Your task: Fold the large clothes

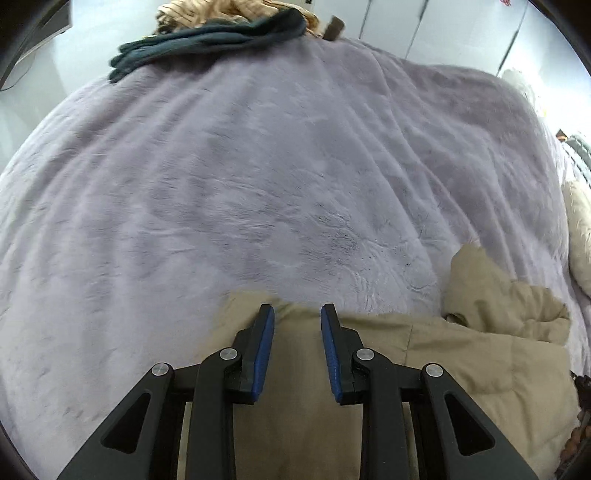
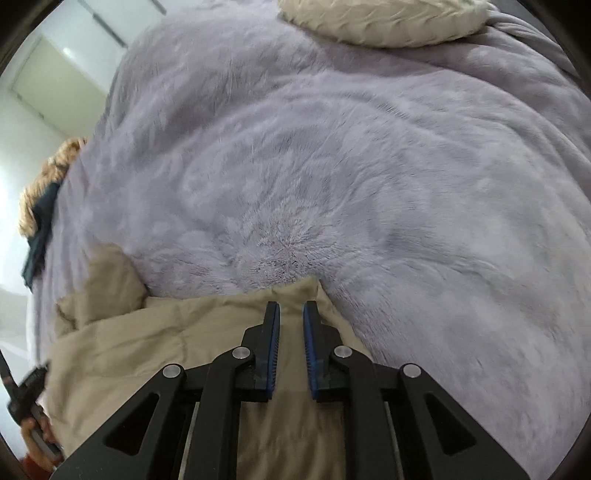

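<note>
A beige padded garment (image 1: 461, 354) lies spread along the near edge of a lilac plush blanket (image 1: 258, 166), with a rumpled part bunched up at the right. My left gripper (image 1: 297, 312) points down at the garment's far hem. Its jaws stand a little apart with beige cloth filling the gap, and the grip looks kept. In the right wrist view the same garment (image 2: 155, 350) comes to a pointed corner just past my right gripper (image 2: 291, 308). Those jaws stand narrowly apart with cloth between them, and the pads do not visibly press it.
Dark teal and tan striped clothes (image 1: 214, 37) are piled at the blanket's far end. A cream pillow (image 2: 384, 18) lies at the top of the bed (image 2: 369, 166). A hand (image 2: 37, 439) shows at the lower left edge. Pale floor and a door lie beyond the bed.
</note>
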Tool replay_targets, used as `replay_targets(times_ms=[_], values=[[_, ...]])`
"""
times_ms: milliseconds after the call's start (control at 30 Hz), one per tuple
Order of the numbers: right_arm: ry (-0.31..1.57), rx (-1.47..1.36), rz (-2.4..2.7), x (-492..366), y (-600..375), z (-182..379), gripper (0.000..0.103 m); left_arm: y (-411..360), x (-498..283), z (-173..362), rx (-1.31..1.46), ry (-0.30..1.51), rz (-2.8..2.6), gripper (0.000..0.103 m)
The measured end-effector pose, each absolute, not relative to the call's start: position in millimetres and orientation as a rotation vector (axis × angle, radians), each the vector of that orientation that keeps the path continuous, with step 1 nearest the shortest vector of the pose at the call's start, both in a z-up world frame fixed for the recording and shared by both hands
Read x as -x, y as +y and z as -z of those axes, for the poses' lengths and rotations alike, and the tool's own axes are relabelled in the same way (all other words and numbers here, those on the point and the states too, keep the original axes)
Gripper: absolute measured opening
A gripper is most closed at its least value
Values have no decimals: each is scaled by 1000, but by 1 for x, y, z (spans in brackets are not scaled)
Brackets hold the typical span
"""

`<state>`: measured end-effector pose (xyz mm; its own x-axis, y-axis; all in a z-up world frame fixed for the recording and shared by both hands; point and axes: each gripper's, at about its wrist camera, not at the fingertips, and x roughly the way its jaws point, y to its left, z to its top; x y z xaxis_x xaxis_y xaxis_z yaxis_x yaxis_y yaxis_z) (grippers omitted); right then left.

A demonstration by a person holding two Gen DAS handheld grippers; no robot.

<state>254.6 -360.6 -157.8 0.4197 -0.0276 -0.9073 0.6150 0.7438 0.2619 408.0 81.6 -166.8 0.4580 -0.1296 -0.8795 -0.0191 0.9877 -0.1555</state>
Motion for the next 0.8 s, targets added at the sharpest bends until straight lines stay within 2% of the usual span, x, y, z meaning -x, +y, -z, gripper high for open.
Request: replay_targets(times_ms=[133,267,500,600,633,667,700,800], values=[[1022,-665,437,-227,-353,133,30,88,-379,137,119,1082,88,28],[1010,-673,432,-201,-338,116,31,91,-343,119,137,1102,118,28],[1015,-721,436,-147,-312,99,31,79,-270,119,78,1168,159,29],[1024,-740,433,-125,-299,98,36,74,-241,122,95,1197,193,31],[1026,-748,434,-118,-296,98,40,74,-232,124,111,1209,191,42],[1030,-759,436,-110,-291,98,42,74,-225,124,126,1219,181,77],[1034,-767,437,-106,-288,98,43,74,-218,124,147,1219,169,91],[1051,-802,436,-86,-277,101,43,70,-197,122,140,1215,179,91]])
